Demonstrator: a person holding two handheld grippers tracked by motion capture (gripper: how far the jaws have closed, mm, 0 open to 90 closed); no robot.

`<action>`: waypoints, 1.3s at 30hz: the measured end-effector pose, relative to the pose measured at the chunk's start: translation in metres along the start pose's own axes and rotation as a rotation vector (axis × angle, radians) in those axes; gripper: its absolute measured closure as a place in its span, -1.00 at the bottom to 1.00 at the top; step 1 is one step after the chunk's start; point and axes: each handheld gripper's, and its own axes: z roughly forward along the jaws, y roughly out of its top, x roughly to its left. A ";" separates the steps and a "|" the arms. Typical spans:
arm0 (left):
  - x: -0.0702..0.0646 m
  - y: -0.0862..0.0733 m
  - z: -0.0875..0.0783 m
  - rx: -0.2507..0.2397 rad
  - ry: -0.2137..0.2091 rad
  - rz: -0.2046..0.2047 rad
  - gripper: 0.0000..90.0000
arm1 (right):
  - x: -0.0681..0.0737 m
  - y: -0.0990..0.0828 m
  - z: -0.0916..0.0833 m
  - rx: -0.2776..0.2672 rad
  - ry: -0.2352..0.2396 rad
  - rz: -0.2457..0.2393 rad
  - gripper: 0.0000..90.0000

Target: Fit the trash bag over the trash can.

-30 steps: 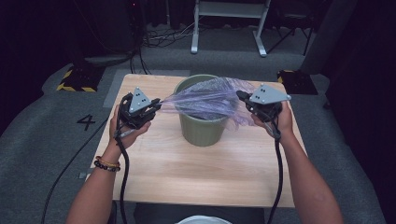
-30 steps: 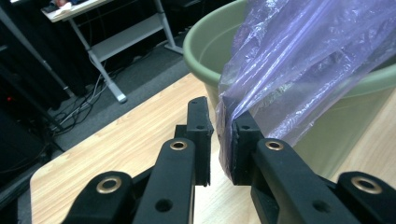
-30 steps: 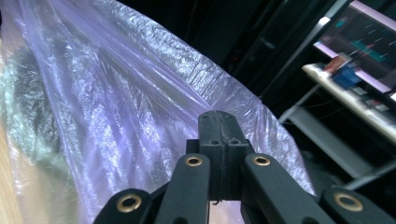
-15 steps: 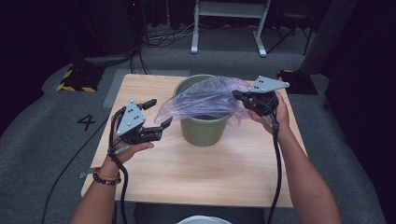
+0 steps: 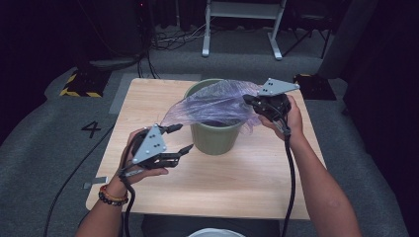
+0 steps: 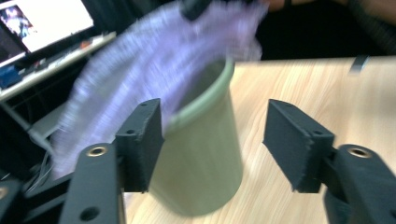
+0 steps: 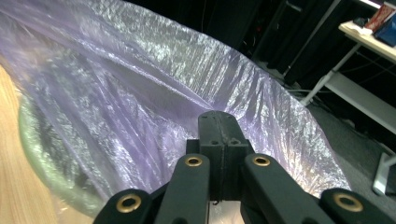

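Observation:
A green bin (image 5: pixel 213 136) stands mid-table with a thin purple plastic bag (image 5: pixel 217 101) draped over its mouth. My right gripper (image 5: pixel 247 100) is at the bin's right rim, shut on the bag's edge; in the right gripper view its jaws (image 7: pixel 219 135) pinch the film (image 7: pixel 140 84) above the bin's rim (image 7: pixel 42 163). My left gripper (image 5: pixel 185 137) hovers left of the bin, open. Its jaws have just been closing a little, with nothing between them. In the left gripper view the gripper (image 6: pixel 217 144) faces the bin (image 6: pixel 201 163) and the blurred bag (image 6: pixel 154 60).
The wooden table (image 5: pixel 247 182) has bare room in front of and beside the bin. A white round object (image 5: pixel 215 232) pokes in at the bottom edge. On the floor are a painted 4 (image 5: pixel 92 128), a yellow-black striped plate (image 5: pixel 79 86) and a metal stand (image 5: pixel 242 29).
My left gripper has let go of the bag, opened and drawn back toward the near left of the table. The bag's left side now hangs loose. The right gripper has stayed put.

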 end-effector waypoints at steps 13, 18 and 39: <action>0.030 -0.013 0.039 0.115 0.129 -0.037 -0.29 | -0.006 0.004 0.005 0.026 0.023 0.024 1.00; 0.035 -0.010 0.038 0.092 0.147 -0.032 -0.31 | -0.006 0.005 0.005 0.034 0.041 0.022 1.00; -0.037 0.035 0.099 0.046 -0.067 0.160 -0.24 | 0.011 0.016 0.008 0.088 0.134 0.007 1.00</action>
